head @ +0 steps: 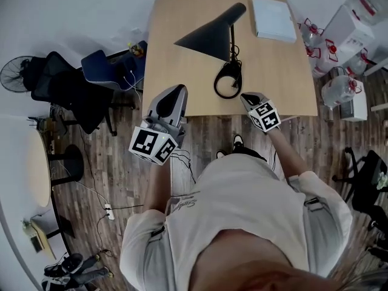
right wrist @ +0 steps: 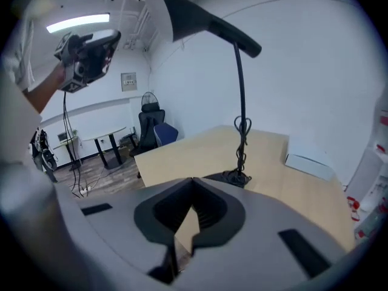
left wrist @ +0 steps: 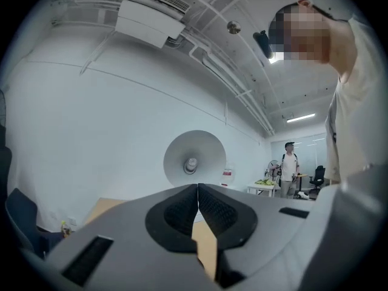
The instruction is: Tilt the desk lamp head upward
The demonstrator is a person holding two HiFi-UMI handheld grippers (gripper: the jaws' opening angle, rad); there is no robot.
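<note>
A black desk lamp stands on the wooden desk. Its cone head points left, and its ring base is wrapped in cable near the front edge. My left gripper is raised at the desk's front left, shut and empty. My right gripper is just right of the base, also shut and empty. In the left gripper view the jaws face the white inside of the cone. In the right gripper view the jaws sit low, before the base, with the head high above.
A white box lies on the desk's far right corner. Office chairs stand left of the desk, and water jugs and cartons stand to its right. A person stands far off in the room.
</note>
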